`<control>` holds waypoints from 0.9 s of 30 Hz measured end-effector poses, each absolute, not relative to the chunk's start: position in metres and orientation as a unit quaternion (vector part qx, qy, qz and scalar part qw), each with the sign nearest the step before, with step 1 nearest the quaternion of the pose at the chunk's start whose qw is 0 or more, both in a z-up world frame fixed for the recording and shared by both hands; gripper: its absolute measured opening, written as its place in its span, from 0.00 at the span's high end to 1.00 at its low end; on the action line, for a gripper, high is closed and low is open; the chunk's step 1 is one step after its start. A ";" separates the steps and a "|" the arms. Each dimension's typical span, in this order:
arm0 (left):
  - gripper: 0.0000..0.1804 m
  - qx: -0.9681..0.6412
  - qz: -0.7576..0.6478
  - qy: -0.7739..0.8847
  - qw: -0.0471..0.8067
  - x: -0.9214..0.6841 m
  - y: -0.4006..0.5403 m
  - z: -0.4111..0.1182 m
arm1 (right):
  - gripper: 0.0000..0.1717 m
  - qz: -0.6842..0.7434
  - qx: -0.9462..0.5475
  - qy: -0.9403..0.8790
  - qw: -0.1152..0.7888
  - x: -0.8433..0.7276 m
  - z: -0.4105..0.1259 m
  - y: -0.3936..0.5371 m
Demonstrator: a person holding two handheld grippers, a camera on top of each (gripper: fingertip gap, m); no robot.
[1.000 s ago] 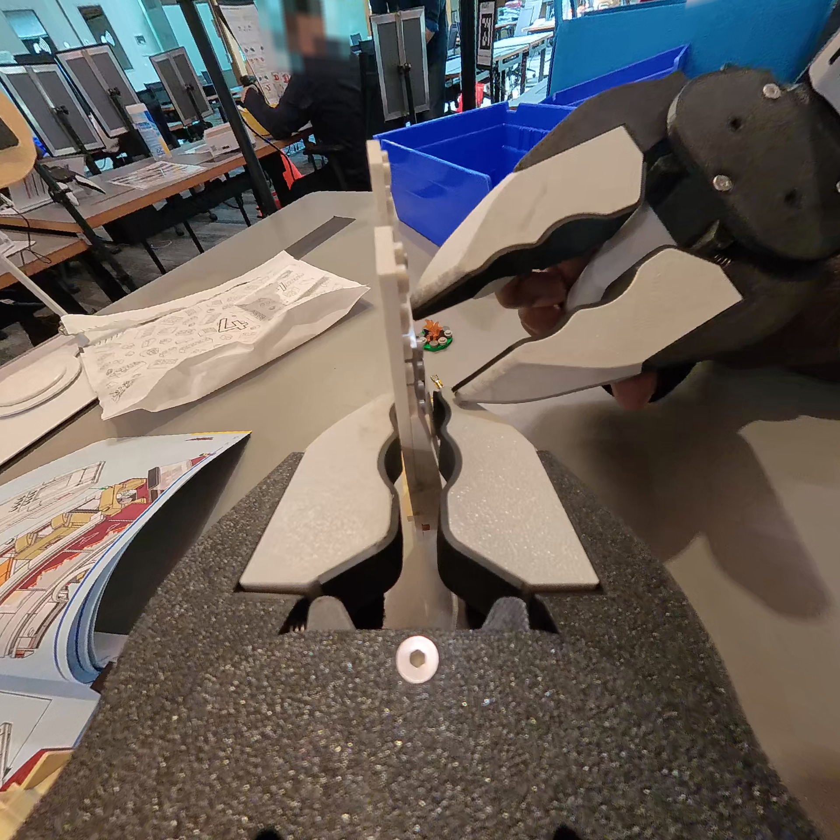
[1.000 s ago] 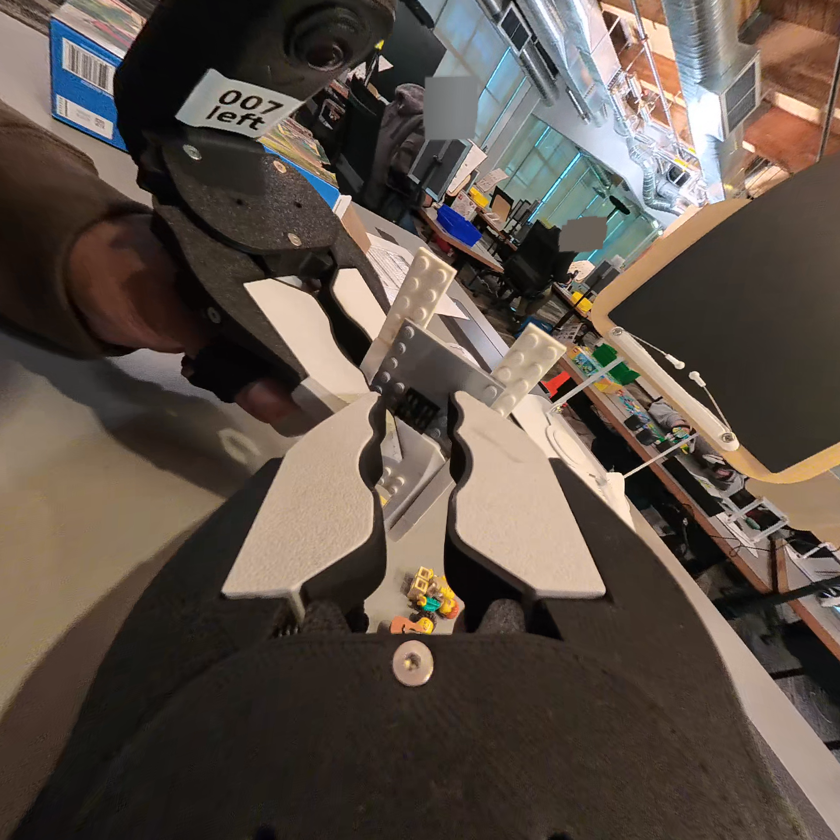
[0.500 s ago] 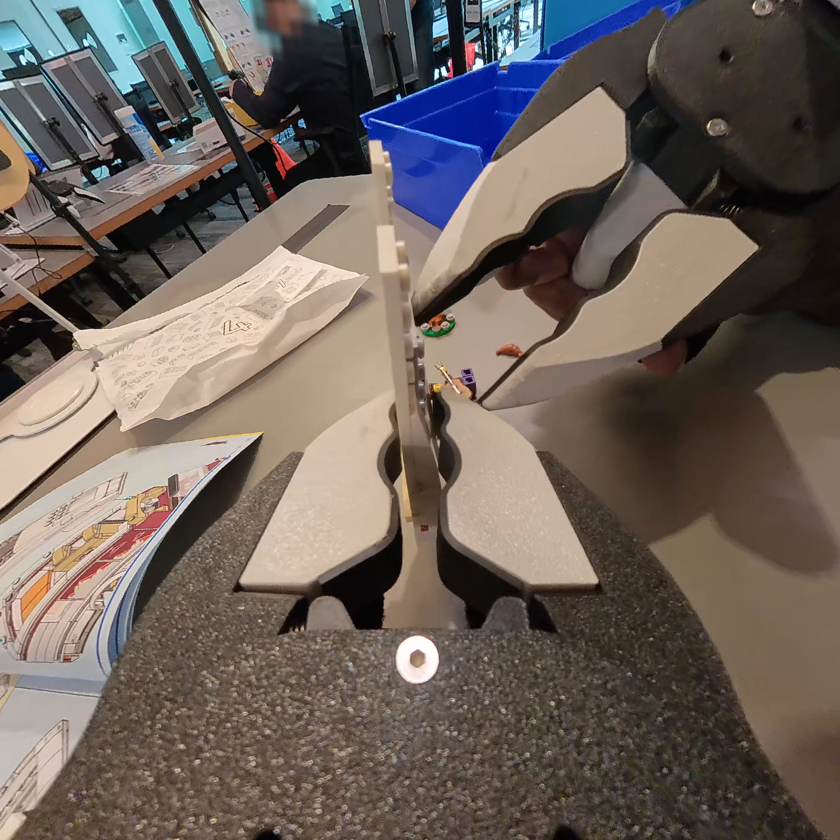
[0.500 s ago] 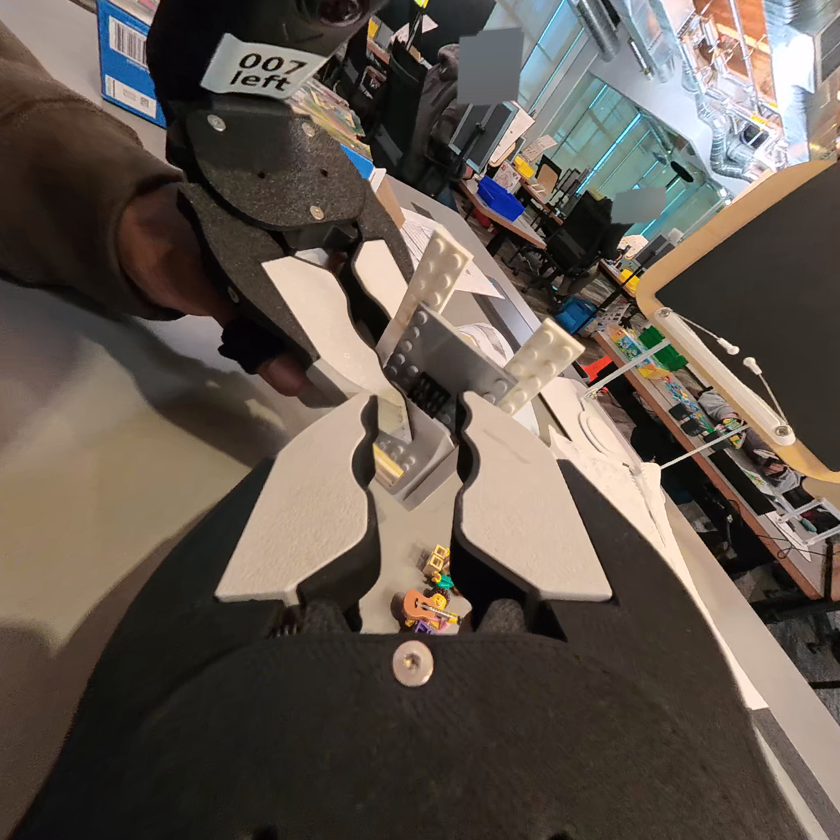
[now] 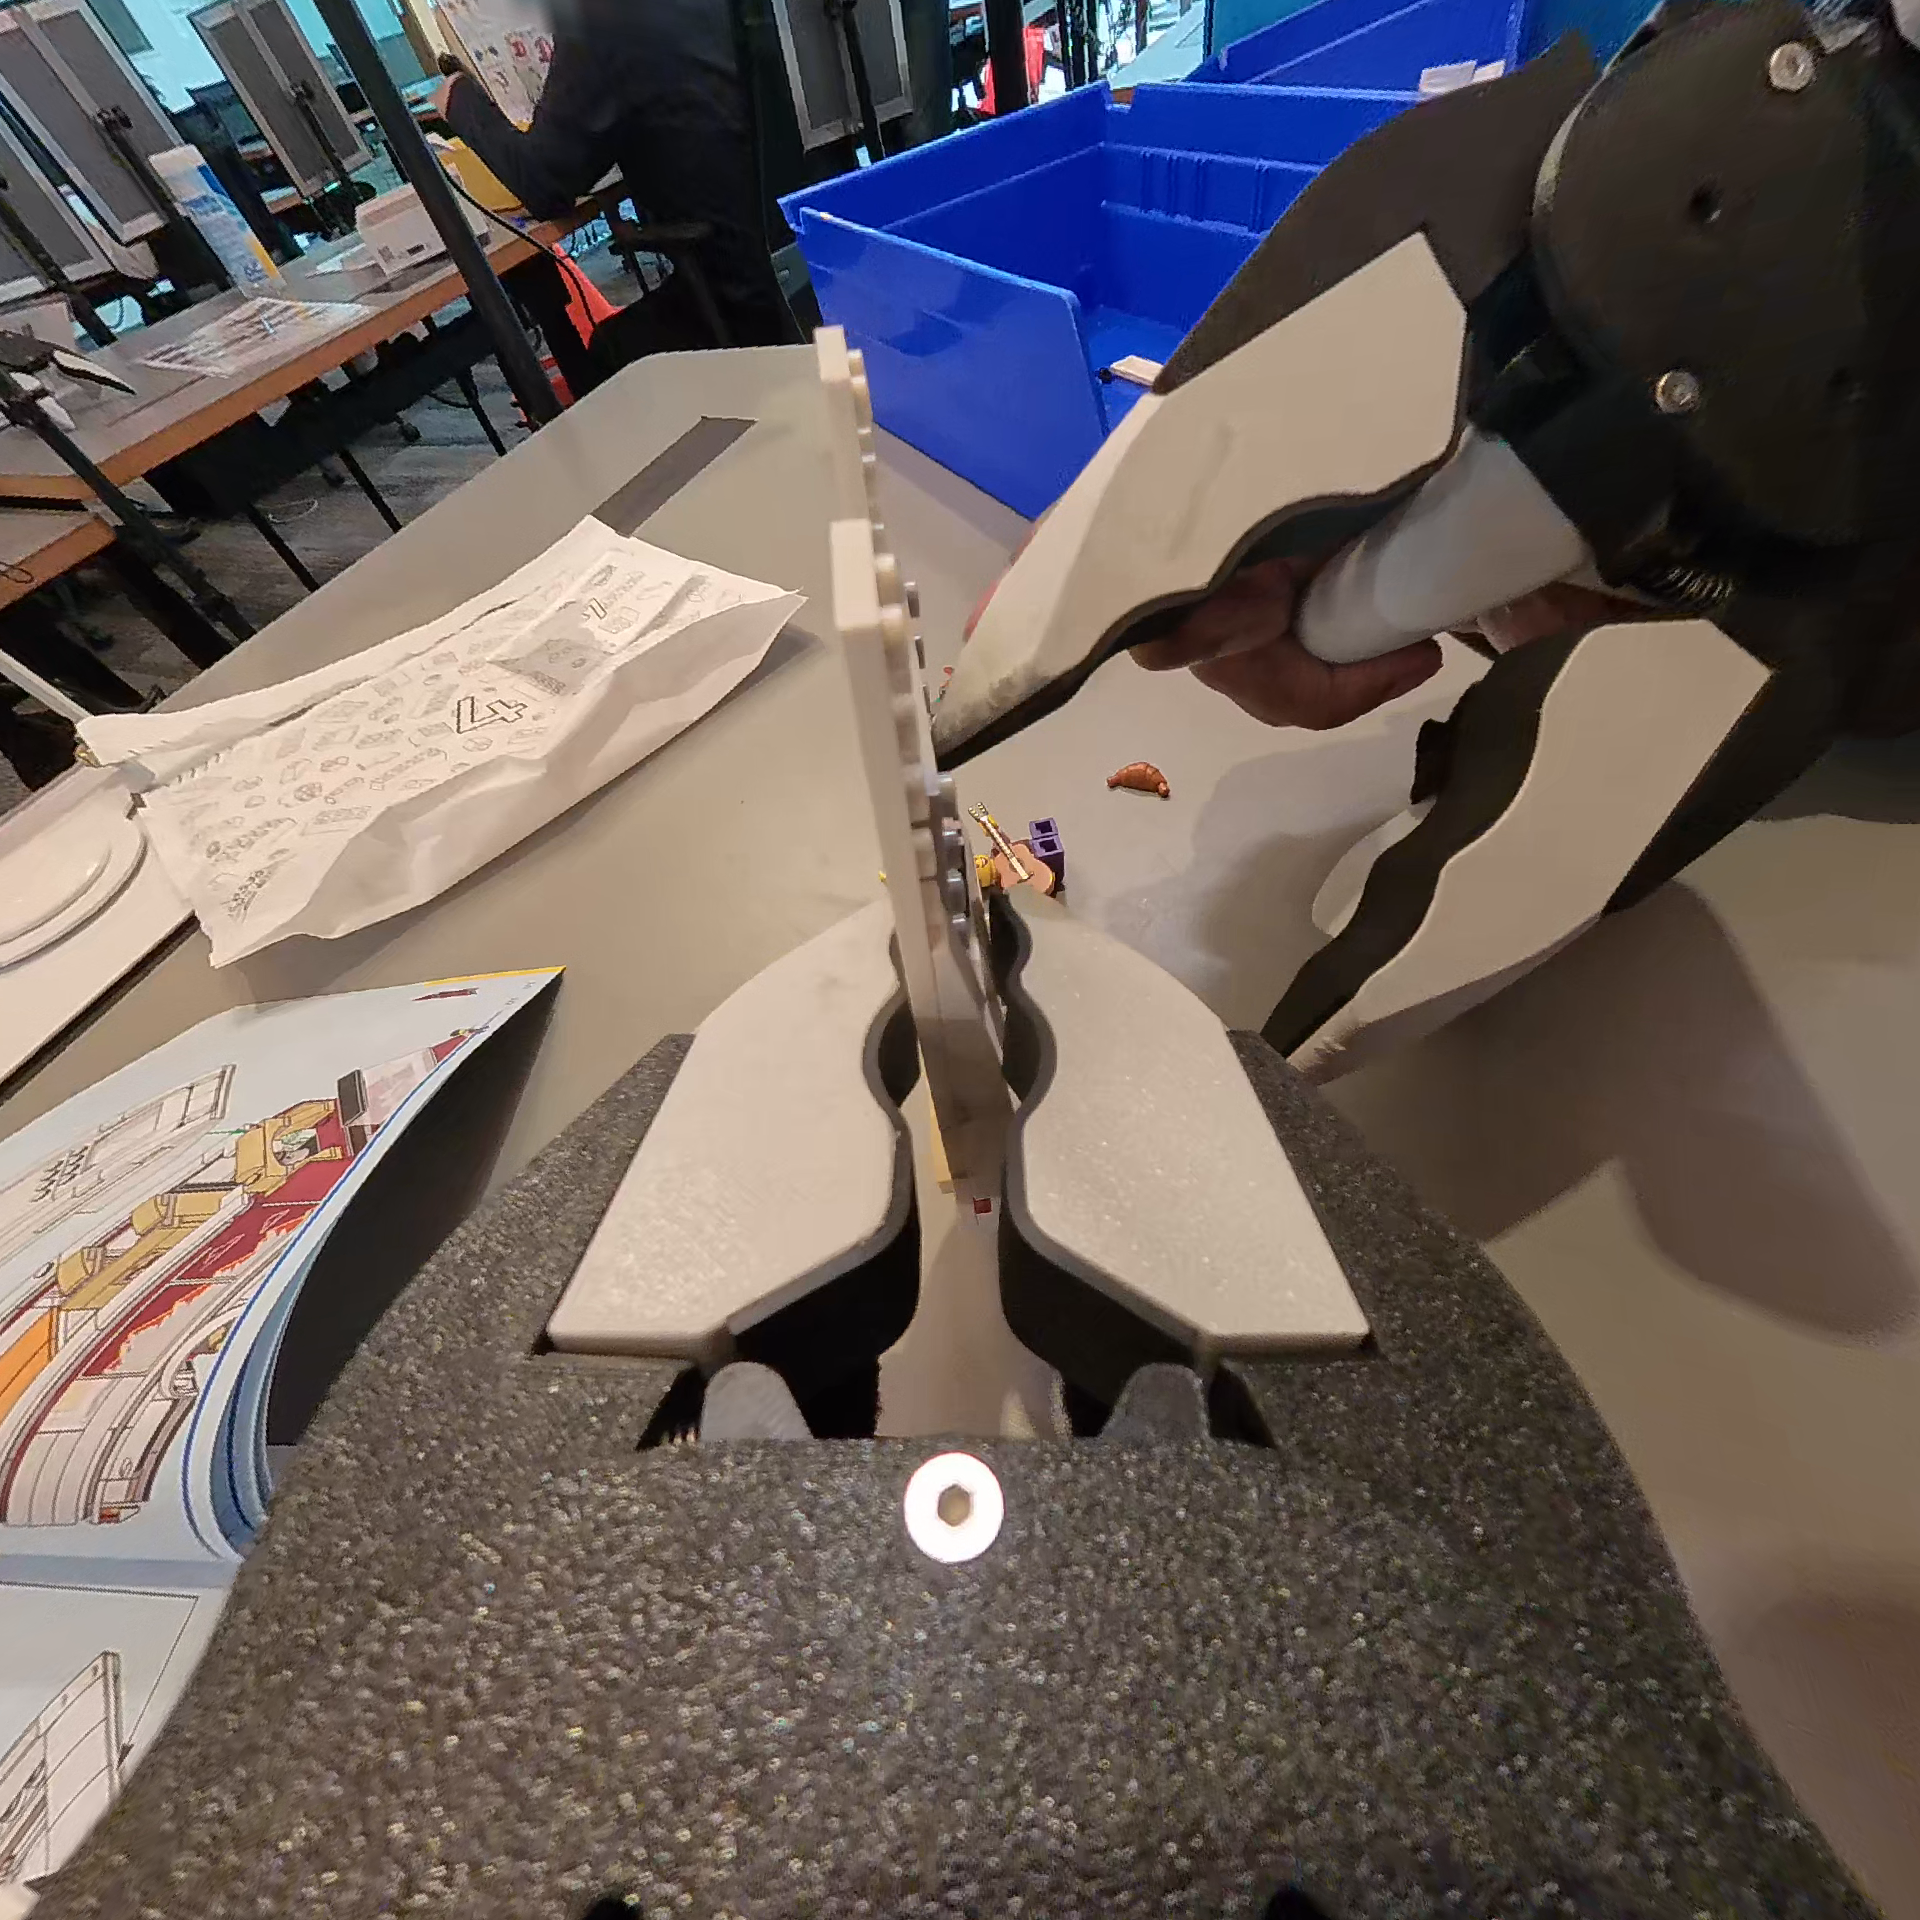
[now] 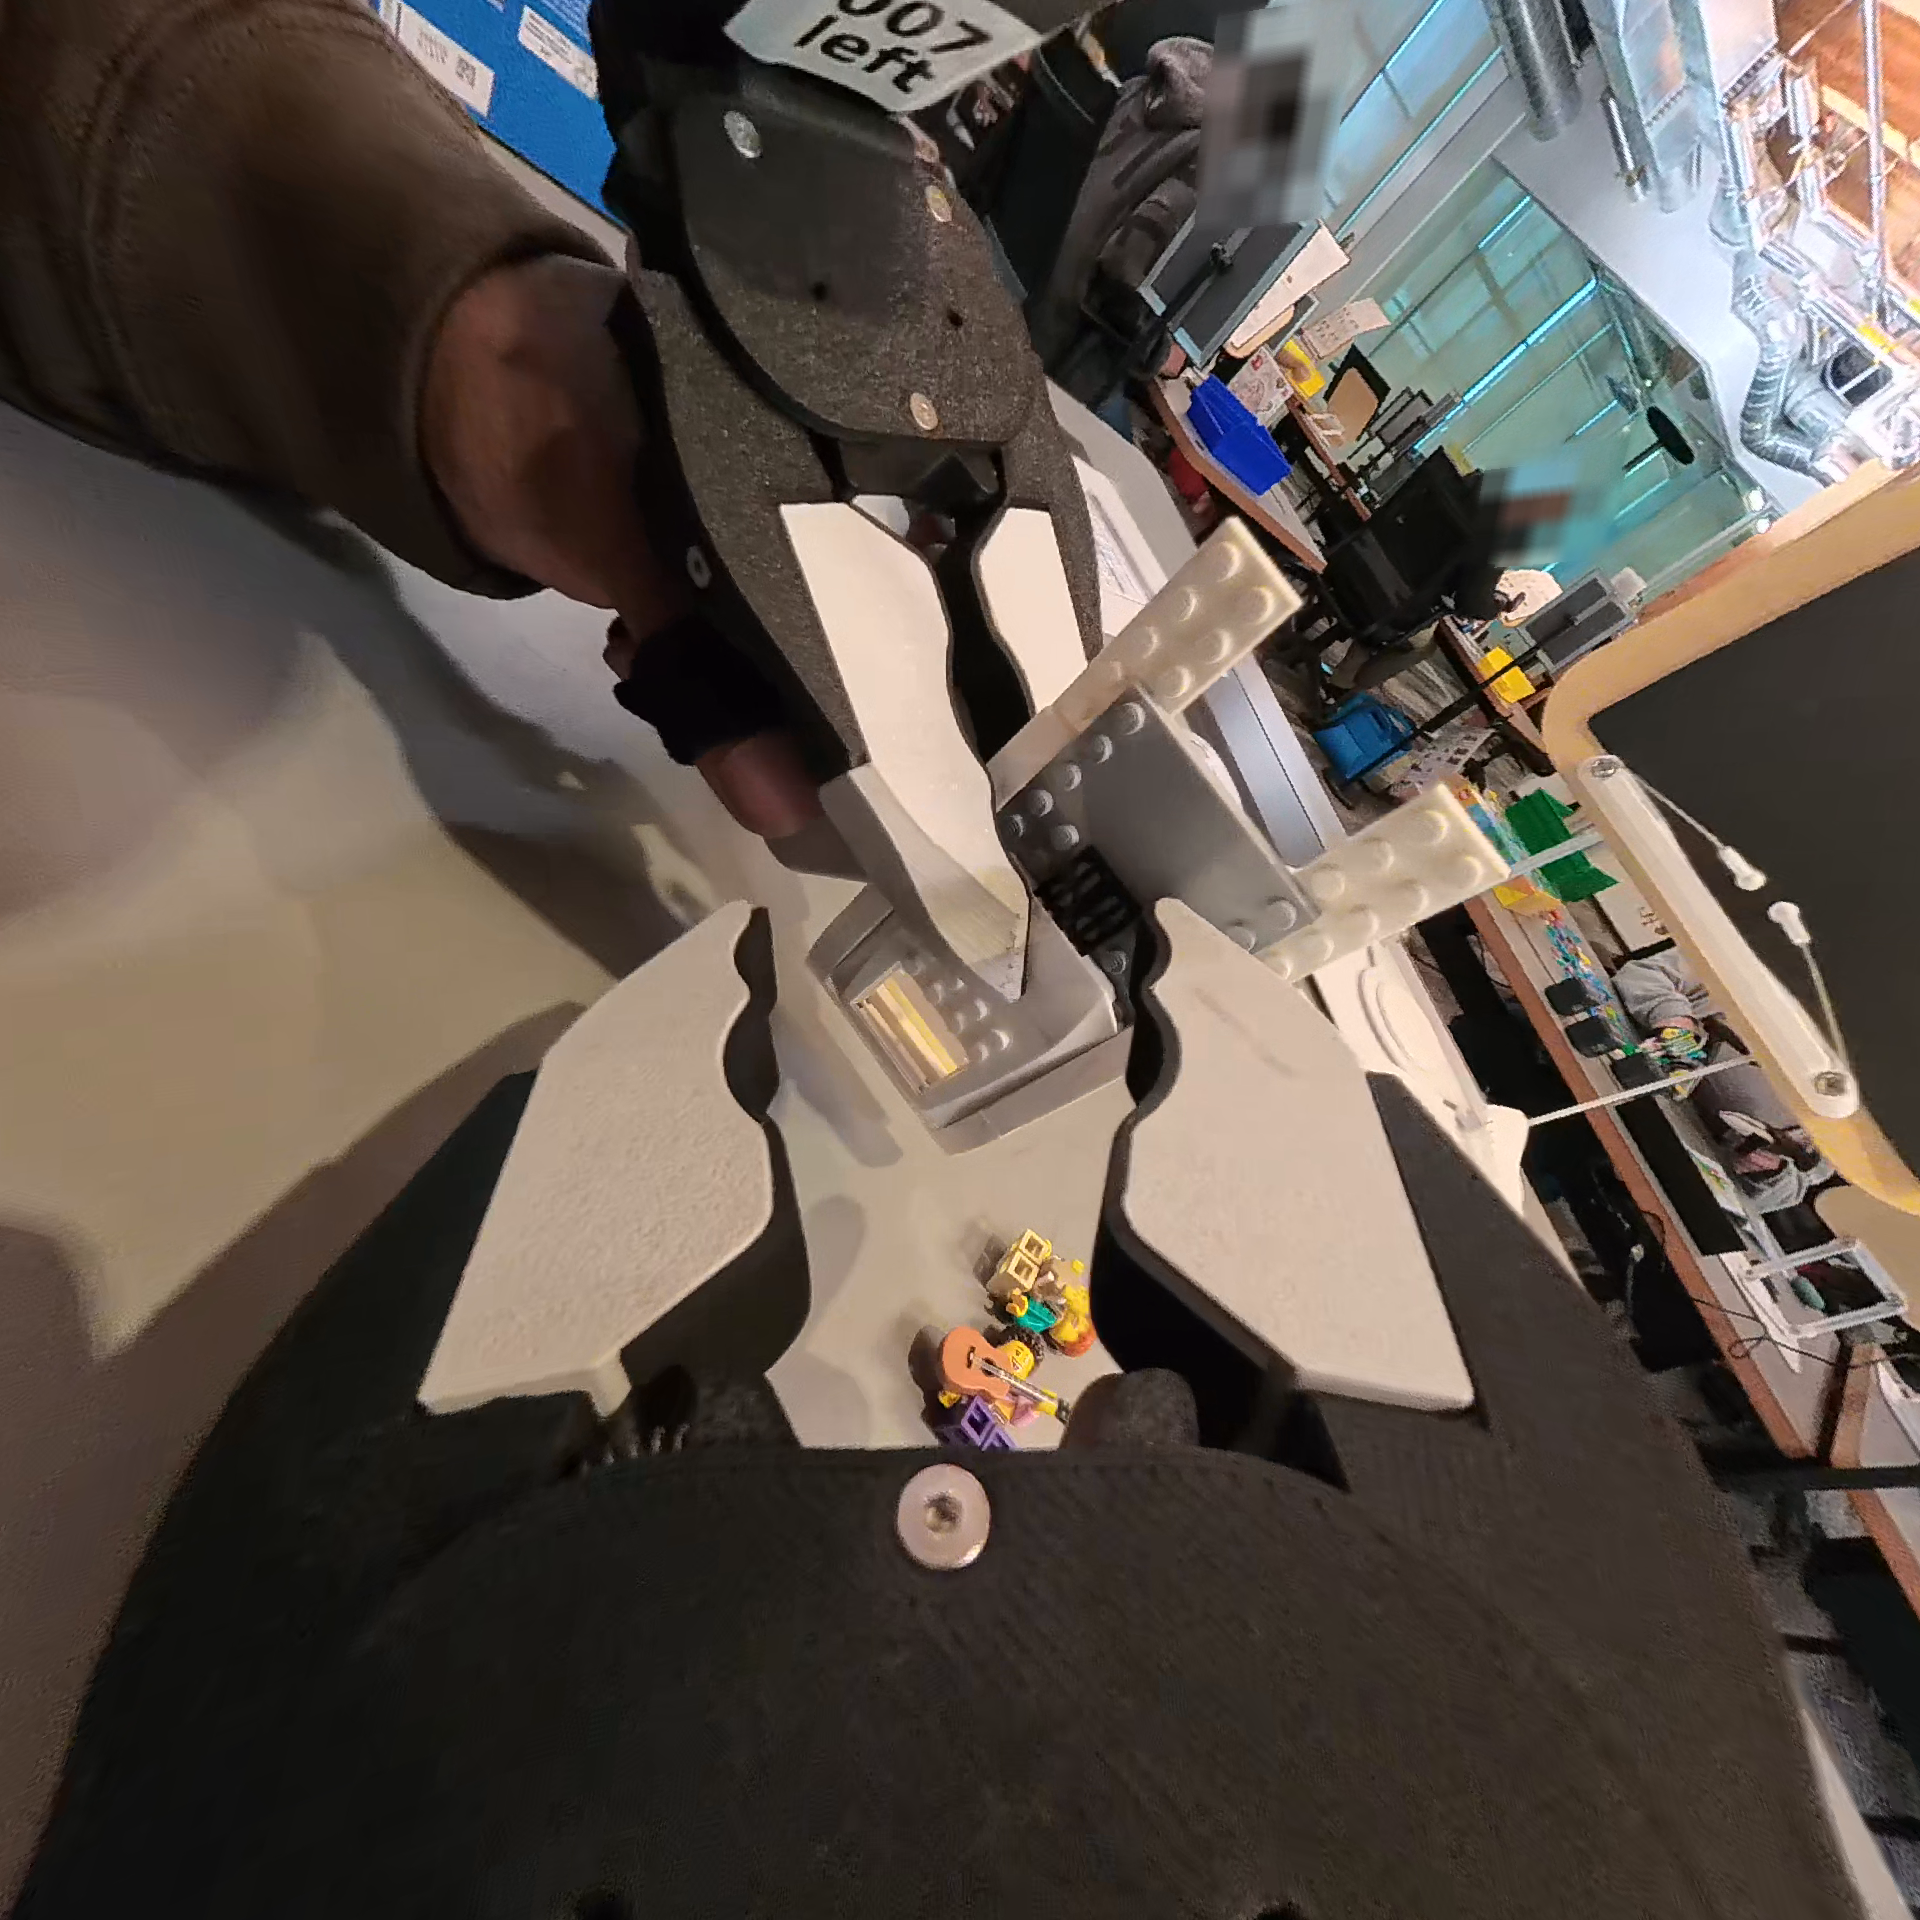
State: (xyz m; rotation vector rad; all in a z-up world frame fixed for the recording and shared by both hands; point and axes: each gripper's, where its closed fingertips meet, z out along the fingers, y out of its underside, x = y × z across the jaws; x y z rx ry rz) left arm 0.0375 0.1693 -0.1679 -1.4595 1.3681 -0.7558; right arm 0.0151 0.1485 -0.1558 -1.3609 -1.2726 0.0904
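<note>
My left gripper point(image 5: 951, 925) is shut on a flat brick-built assembly point(image 5: 878, 665) of grey and white plates, seen edge-on and held upright above the grey table point(image 5: 665, 852). In the right wrist view the same assembly point(image 6: 1164, 821) shows its studded grey face, a black grille piece point(image 6: 1086, 899) and two white wing plates, with the left gripper point(image 6: 1018, 935) clamped on its lower part. My right gripper point(image 6: 956, 914) is open wide and holds nothing; its fingers straddle the assembly's lower end. It also shows in the left wrist view point(image 5: 1122, 904), with one fingertip point(image 5: 951, 732) close to the plate's studded side.
Small loose pieces lie on the table under the grippers: a guitar figure point(image 5: 1023, 862), a purple brick point(image 5: 1047, 840) and a brown croissant piece point(image 5: 1140, 777). A blue bin point(image 5: 997, 281) stands behind. A white paper bag point(image 5: 447, 717) and an open instruction booklet point(image 5: 156, 1195) lie to the left. The tips of both grippers are at nearly the same place.
My right gripper's fingers were close together around the assembly's black grille piece and have now spread wide apart. My left gripper has kept its hold on the assembly.
</note>
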 end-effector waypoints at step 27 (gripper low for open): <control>0.94 -0.622 -0.257 0.574 0.465 0.032 0.181 -0.192 | 0.60 0.023 -0.587 -0.571 0.574 0.012 -0.185 0.146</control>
